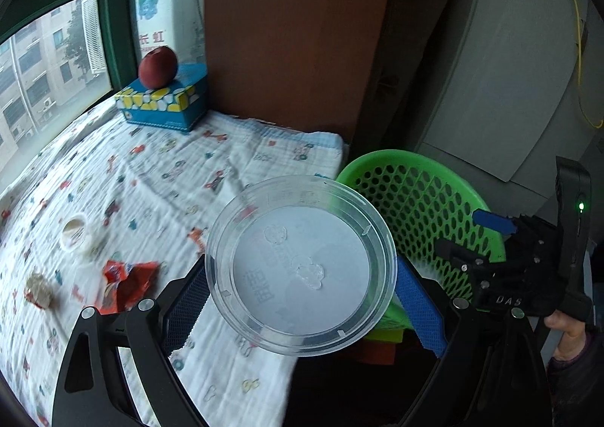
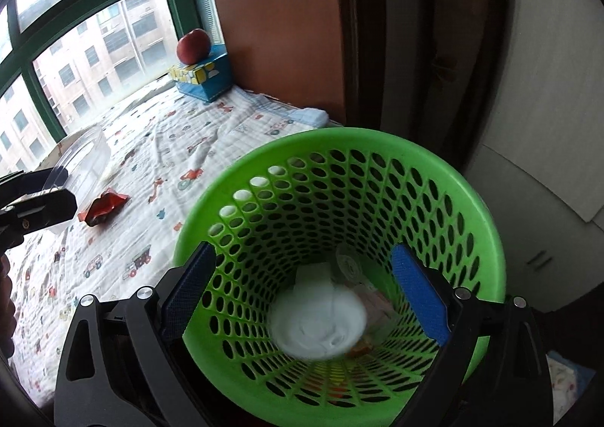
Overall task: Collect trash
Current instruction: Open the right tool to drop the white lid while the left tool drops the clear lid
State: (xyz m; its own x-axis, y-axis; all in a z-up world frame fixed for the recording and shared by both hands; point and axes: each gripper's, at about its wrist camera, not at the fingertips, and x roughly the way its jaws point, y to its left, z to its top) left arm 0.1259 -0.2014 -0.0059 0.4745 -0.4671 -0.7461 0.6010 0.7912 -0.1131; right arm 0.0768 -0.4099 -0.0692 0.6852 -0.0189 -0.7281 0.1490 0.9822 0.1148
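Observation:
My left gripper (image 1: 302, 308) is shut on a clear round plastic container (image 1: 300, 264), held above the bed edge beside the green perforated basket (image 1: 415, 193). The container also shows at the left of the right wrist view (image 2: 81, 162). My right gripper (image 2: 304, 296) is open over the basket (image 2: 479, 208), empty. A blurred white cup (image 2: 319, 323), a clear lid and other scraps lie in the basket bottom. A red wrapper (image 1: 128, 281) (image 2: 104, 208), a white cup lid (image 1: 75, 234) and a brown crumpled scrap (image 1: 37, 291) lie on the patterned bed sheet (image 1: 211, 159).
A red apple (image 1: 157, 66) sits on a blue tissue box (image 1: 166, 104) by the window. A brown wooden panel (image 1: 294, 30) stands behind the bed. A grey cabinet (image 1: 509, 87) is at the right. My right gripper's body (image 1: 528, 257) hovers over the basket.

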